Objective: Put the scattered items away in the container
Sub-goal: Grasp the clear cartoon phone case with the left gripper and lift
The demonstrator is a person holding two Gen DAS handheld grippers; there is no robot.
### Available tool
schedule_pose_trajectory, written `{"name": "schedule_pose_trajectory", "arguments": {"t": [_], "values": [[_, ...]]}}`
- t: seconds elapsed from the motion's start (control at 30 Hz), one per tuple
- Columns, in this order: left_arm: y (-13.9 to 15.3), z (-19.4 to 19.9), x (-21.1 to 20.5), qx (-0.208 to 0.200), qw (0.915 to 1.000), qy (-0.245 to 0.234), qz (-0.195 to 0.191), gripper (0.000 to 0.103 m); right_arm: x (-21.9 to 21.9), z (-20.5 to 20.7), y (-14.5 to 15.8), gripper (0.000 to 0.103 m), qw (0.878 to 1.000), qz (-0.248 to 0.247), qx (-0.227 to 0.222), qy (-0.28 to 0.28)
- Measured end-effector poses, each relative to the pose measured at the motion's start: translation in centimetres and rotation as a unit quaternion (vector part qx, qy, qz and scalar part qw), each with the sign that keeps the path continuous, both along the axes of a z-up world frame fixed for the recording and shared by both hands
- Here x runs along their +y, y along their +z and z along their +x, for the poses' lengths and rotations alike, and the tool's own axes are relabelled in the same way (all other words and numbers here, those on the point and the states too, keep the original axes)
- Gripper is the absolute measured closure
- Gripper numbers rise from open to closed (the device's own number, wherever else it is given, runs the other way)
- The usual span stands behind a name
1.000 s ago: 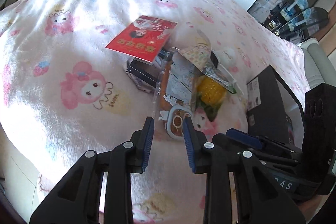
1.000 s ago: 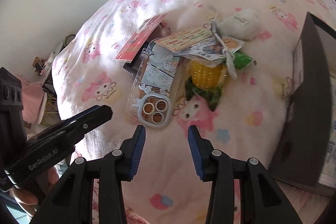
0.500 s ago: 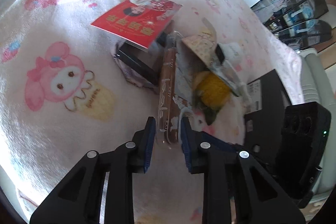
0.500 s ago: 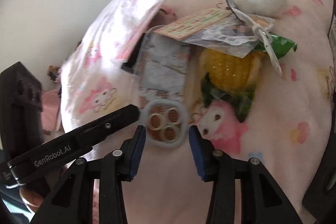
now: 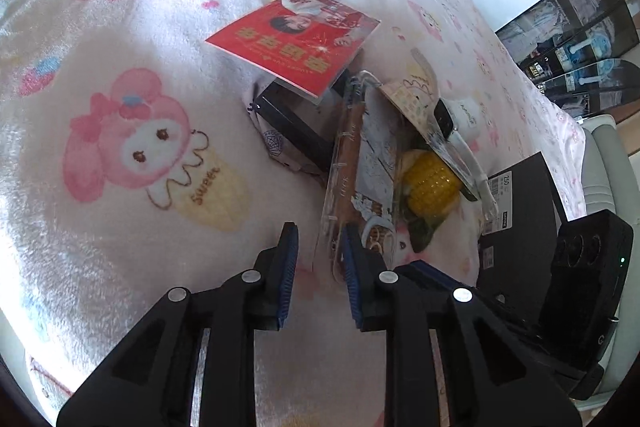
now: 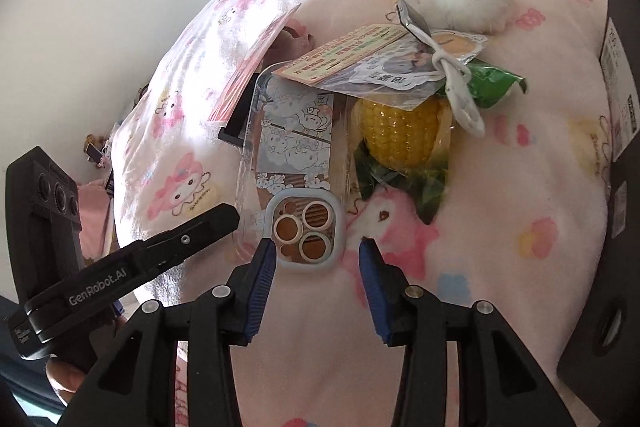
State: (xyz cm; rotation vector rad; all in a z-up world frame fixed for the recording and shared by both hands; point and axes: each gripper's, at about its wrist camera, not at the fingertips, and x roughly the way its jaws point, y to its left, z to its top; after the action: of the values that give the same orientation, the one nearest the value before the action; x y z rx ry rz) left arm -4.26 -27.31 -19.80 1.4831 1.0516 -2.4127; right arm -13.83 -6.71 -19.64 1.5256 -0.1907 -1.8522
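Here both tools straddle the phone case (image 6: 294, 163) on the bed: the right hand-held gripper (image 6: 316, 253) spread wide at its camera end, the left hand-held gripper (image 5: 318, 247) unclenched at its edge, ready to lift it.

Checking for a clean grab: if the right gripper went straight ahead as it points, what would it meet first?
Probably the phone case: its camera end sits just ahead of the open right gripper, between the fingertips. Depth is uncertain.
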Motion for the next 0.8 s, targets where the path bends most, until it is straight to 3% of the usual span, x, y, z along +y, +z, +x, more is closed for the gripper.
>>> {"name": "schedule_pose_trajectory", "arguments": {"t": [0.17, 0.43, 0.6, 0.8], "values": [[0.0, -0.1, 0.4, 0.002, 0.9999, -0.011, -0.002, 0.083, -1.1, -1.4, -2.6, 0.061, 0.997, -0.04, -0.063, -0.016], [3.2, 2.5, 1.9, 0.04, 0.9983, -0.034, 0.026, 0.083, 2.1, 1.1, 1.8, 0.063, 0.995, -0.092, -0.016, -0.021], [3.9, 4.8, 5.5, 0.033, 0.9962, -0.074, 0.031, 0.083, 5.2, 5.1, 3.3, 0.063, 0.997, -0.072, 0.012, -0.015], [2.1, 6.1, 9.0, 0.005, 0.9922, -0.113, 0.053, 0.082, 9.1, 7.9, 1.9, 0.063, 0.998, -0.047, -0.012, -0.032]]}}
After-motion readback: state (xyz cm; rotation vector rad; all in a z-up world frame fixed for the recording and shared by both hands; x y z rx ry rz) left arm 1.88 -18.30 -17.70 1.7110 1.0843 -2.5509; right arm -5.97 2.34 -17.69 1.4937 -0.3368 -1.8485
